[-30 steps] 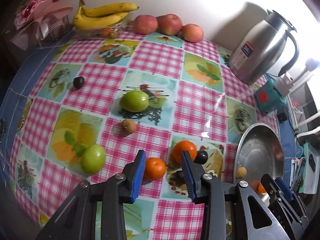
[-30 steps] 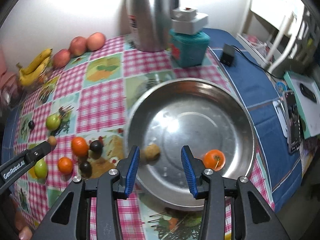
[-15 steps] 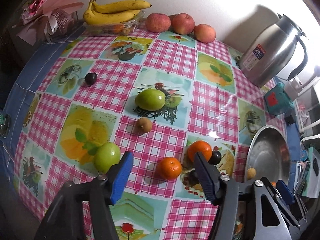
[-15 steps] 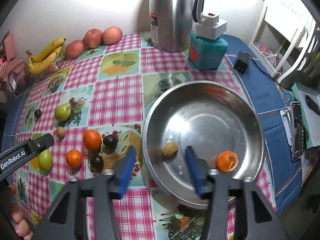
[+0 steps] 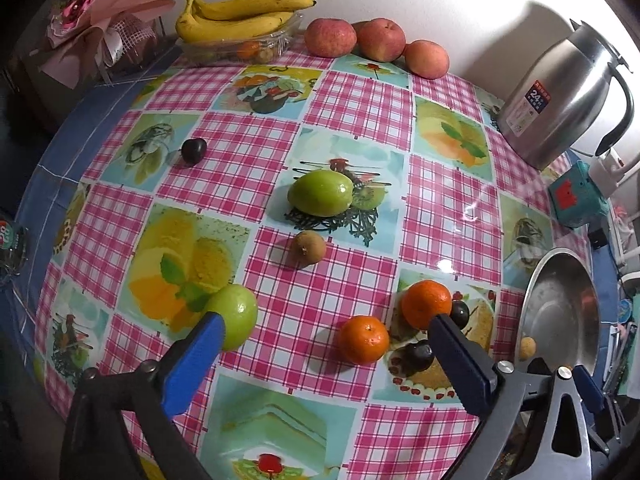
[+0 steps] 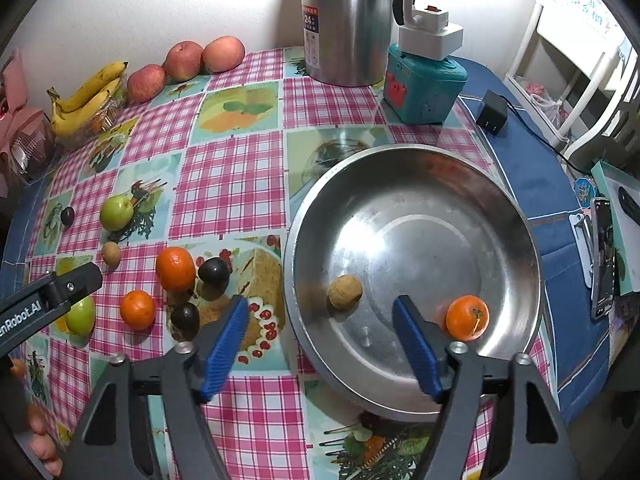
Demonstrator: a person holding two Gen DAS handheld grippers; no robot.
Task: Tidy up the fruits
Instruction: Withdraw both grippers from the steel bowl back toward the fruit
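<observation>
A steel bowl holds a small brown fruit and a tangerine. On the cloth lie two tangerines, two dark plums, a brown fruit, two green fruits and a lone plum. My left gripper is open wide and empty, above the near tangerine. My right gripper is open and empty over the bowl's near rim, by the brown fruit. The left gripper shows in the right wrist view.
Bananas in a clear tray and three apples line the wall. A steel kettle and a teal box stand at the back right. Phones and a charger lie right of the bowl. A bouquet is at far left.
Both grippers have opened wider and drawn back and up from the table. The left one has pulled away from the near tangerine, which stays on the cloth.
</observation>
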